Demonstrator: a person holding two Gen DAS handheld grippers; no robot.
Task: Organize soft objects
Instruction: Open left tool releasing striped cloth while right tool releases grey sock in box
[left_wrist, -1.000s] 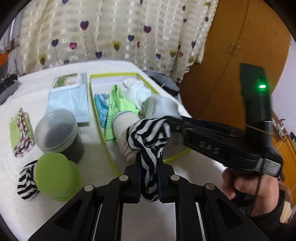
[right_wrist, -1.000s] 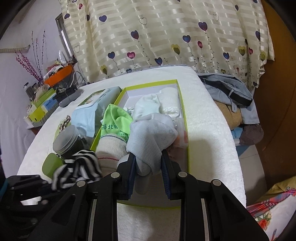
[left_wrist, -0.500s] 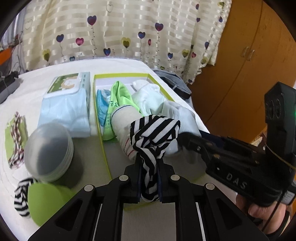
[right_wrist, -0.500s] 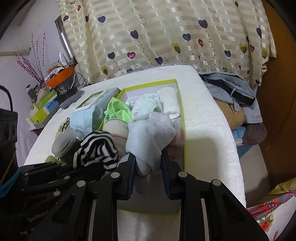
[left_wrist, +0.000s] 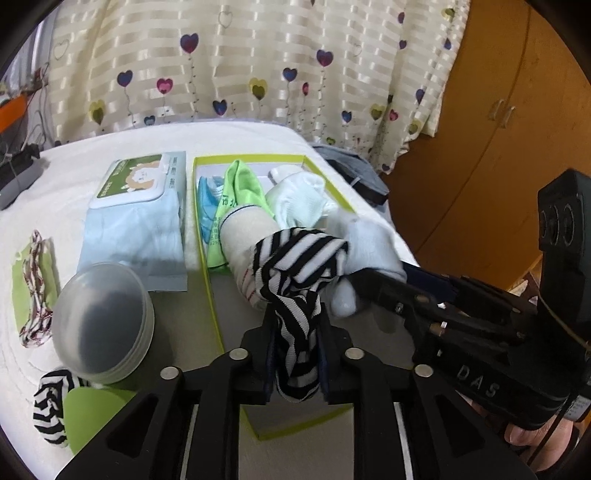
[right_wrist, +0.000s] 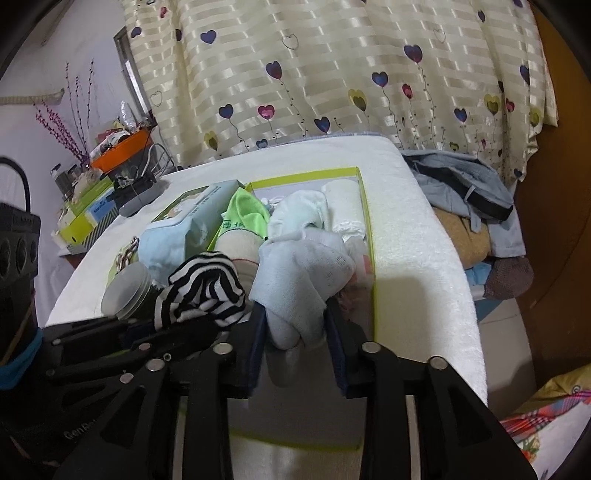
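Observation:
My left gripper (left_wrist: 297, 321) hovers over the near end of the green-rimmed box (left_wrist: 210, 280). A black-and-white striped sock (left_wrist: 299, 258) hangs between its jaws, which are opening, and its pads look just clear of the cloth. My right gripper (right_wrist: 295, 317) is beside it on the right, its jaws opening too, with a pale blue sock (right_wrist: 299, 273) loose between the fingers and a gap at each side. Both socks rest against several rolled socks in the box (right_wrist: 371, 258). The right gripper's tips (left_wrist: 369, 291) lie under the blue sock in the left wrist view.
Left of the box lie a pack of wipes (left_wrist: 136, 218), a round translucent container (left_wrist: 99, 317), a green lid (left_wrist: 96, 417), a second striped sock (left_wrist: 48, 410) and a patterned cloth (left_wrist: 33, 280). Clothes (right_wrist: 465, 192) are piled past the table's right edge. A wooden cabinet (left_wrist: 498, 147) stands beyond.
The left gripper came right, bringing the striped sock over the box beside the blue one. Both grippers' jaws have widened around their socks.

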